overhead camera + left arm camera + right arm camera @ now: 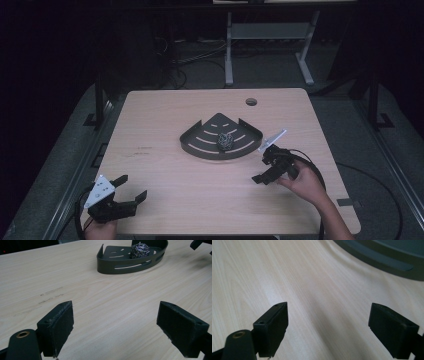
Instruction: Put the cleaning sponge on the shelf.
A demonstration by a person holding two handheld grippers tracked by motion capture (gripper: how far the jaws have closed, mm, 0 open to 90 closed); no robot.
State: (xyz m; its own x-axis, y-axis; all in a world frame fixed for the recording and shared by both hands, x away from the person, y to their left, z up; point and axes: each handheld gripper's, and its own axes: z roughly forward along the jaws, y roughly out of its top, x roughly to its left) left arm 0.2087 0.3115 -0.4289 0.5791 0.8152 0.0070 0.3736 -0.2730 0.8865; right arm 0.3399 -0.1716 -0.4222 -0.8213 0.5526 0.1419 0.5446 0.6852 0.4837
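Note:
A dark, fan-shaped slotted tray [192,142] lies at the middle of the wooden table. A crumpled metallic scrubber ball [225,141] rests inside it, near its curved front wall. My left gripper [131,188] sits at the table's near left corner, open and holding nothing. Its view looks across bare wood to the tray [125,266] and the ball [140,250], well beyond the left gripper [115,325]. My right gripper [262,169] hovers just right of the tray's front, open and holding nothing. In its view the right gripper [328,327] spans bare wood, with the tray's rim [382,262] ahead.
A round cable hole [251,102] sits near the table's far edge. Behind the table stand a white desk frame [229,50] and floor cables. A tip of the other gripper [200,243] shows at the top right of the left gripper view.

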